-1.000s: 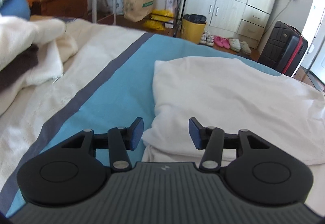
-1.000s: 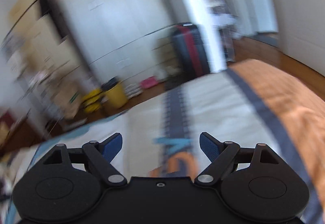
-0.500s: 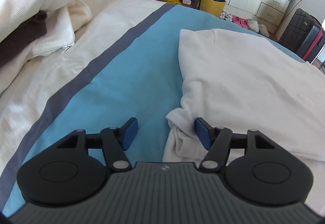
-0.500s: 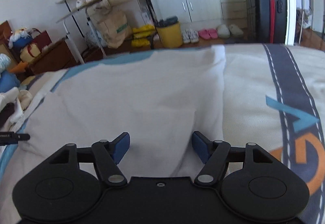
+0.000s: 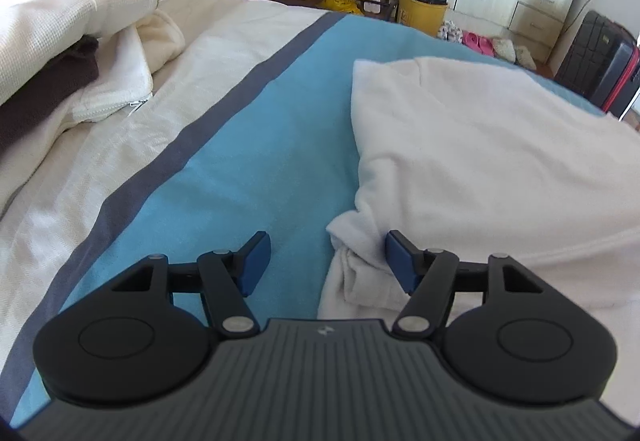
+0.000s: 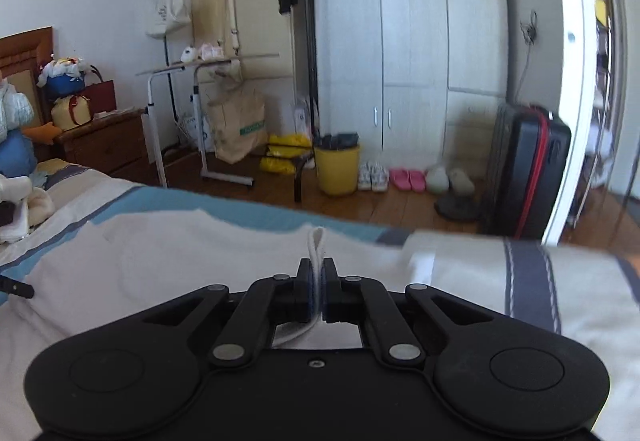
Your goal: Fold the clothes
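A white garment (image 5: 480,145) lies spread on the blue part of the bed cover (image 5: 248,169). My left gripper (image 5: 326,261) is open, low over the bed, with a bunched corner of the garment (image 5: 356,241) between its fingers. In the right wrist view the same garment (image 6: 180,253) lies flat, and my right gripper (image 6: 317,287) is shut on a pinched fold of its edge (image 6: 316,241), which sticks up between the pads.
A heap of cream and brown clothes (image 5: 60,57) lies on the bed at the left. Beyond the bed are a yellow bin (image 6: 338,169), a paper bag (image 6: 240,125), a black suitcase (image 6: 528,169), a wardrobe (image 6: 400,33) and shoes on the floor.
My right gripper swung down onto the garment and closed on a fold of its edge. My left gripper moved down to the garment's near corner and stayed open.
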The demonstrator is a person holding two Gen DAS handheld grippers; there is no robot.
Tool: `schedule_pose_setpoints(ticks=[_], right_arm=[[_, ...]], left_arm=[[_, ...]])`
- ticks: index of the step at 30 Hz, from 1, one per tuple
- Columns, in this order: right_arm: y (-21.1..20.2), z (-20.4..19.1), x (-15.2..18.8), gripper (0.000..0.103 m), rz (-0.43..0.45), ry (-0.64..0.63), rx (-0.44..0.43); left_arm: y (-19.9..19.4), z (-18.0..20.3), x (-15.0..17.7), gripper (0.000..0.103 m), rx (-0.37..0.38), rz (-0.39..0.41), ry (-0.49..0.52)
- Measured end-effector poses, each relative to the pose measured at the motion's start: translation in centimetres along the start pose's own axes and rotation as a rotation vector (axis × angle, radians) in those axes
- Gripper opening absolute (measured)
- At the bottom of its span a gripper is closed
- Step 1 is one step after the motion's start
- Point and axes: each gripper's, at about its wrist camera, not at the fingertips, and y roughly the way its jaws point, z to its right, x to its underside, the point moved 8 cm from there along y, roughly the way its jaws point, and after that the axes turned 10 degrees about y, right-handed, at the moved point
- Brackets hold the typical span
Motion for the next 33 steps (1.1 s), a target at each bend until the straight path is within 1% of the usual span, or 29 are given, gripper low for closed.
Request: schedule_pose_setpoints(ticks=[3, 6, 8, 10, 11, 12, 13, 14, 15, 16, 17, 18, 19, 21, 22, 24, 25, 27, 28, 30, 31, 32, 33], right_arm=[[0.8, 0.5, 0.3, 0.005, -0.019, -0.002, 0.017], [1.5, 0.8, 1.5, 0.005, -0.070, 0.007, 0.053], [2.0, 1.2, 2.4, 0.004, -0.114, 0.010, 0.084], [2.6, 2.0, 3.6, 0.004, -0.177, 0.004, 0.145], [2.8, 2.6, 4.1, 0.004, -0.188, 0.009, 0.178], [2.8, 3.2, 4.5, 0.004, -0.200, 0.027, 0.199], [2.8, 3.7, 4.7, 0.005, -0.205, 0.058, 0.200], [2.6, 4.1, 4.9, 0.008, -0.204, 0.095, 0.188], [2.6, 4.3, 4.9, 0.017, -0.210, 0.122, 0.171], [2.6, 4.3, 4.8, 0.026, -0.223, 0.133, 0.154], [2.6, 4.3, 4.7, 0.031, -0.236, 0.139, 0.142], [2.5, 4.3, 4.6, 0.042, -0.240, 0.150, 0.132], [2.3, 4.2, 4.5, 0.053, -0.235, 0.164, 0.123], [2.0, 4.3, 4.5, 0.062, -0.220, 0.187, 0.102], [2.0, 4.4, 4.5, 0.062, -0.217, 0.197, 0.089], [2.4, 4.7, 4.4, 0.064, -0.224, 0.231, 0.067], [2.6, 5.1, 4.3, 0.065, -0.226, 0.254, 0.059], [3.2, 5.8, 3.8, 0.066, -0.220, 0.288, 0.045], [3.7, 6.4, 3.5, 0.070, -0.224, 0.306, 0.037], [5.1, 7.7, 3.0, 0.072, -0.241, 0.359, 0.028], [6.0, 8.4, 2.8, 0.072, -0.244, 0.392, 0.020], [6.9, 9.0, 2.5, 0.072, -0.247, 0.426, 0.012], [8.0, 9.6, 2.3, 0.072, -0.258, 0.462, -0.004]], left_arm=[[-0.6, 0.3, 0.1, 0.064, -0.034, -0.003, 0.034], [-1.0, -0.4, 0.1, 0.064, -0.097, 0.001, 0.046], [-1.2, -1.8, 0.0, 0.064, -0.188, 0.012, 0.036], [-1.5, -3.3, -0.1, 0.061, -0.290, 0.024, 0.024], [-1.5, -4.1, -0.2, 0.061, -0.298, 0.031, 0.012], [-1.4, -4.7, -0.3, 0.061, -0.253, 0.034, -0.020], [-1.3, -5.2, -0.4, 0.061, -0.177, 0.038, -0.069], [-1.1, -5.5, -0.6, 0.062, -0.077, 0.043, -0.130], [-0.9, -5.7, -0.7, 0.061, 0.016, 0.046, -0.189], [-0.8, -5.8, -0.8, 0.062, 0.085, 0.055, -0.232], [-0.7, -5.8, -0.9, 0.062, 0.144, 0.069, -0.267], [-0.6, -5.8, -1.1, 0.062, 0.191, 0.081, -0.285], [-0.3, -5.7, -1.3, 0.062, 0.216, 0.090, -0.284], [0.4, -5.6, -1.7, 0.062, 0.249, 0.106, -0.271], [1.0, -5.4, -2.1, 0.062, 0.265, 0.095, -0.251], [2.8, -4.8, -3.7, 0.062, 0.290, 0.047, -0.170], [3.6, -4.7, -4.7, 0.062, 0.311, 0.047, -0.147], [5.2, -4.8, -6.5, 0.063, 0.360, 0.043, -0.141], [6.3, -4.9, -7.2, 0.063, 0.384, 0.029, -0.157], [8.3, -4.3, -8.3, 0.063, 0.418, -0.001, -0.167], [9.3, -3.9, -8.8, 0.061, 0.434, -0.016, -0.170], [9.9, -3.3, -9.3, 0.052, 0.431, -0.019, -0.156], [10.1, -2.6, -9.9, 0.039, 0.414, -0.012, -0.130]])
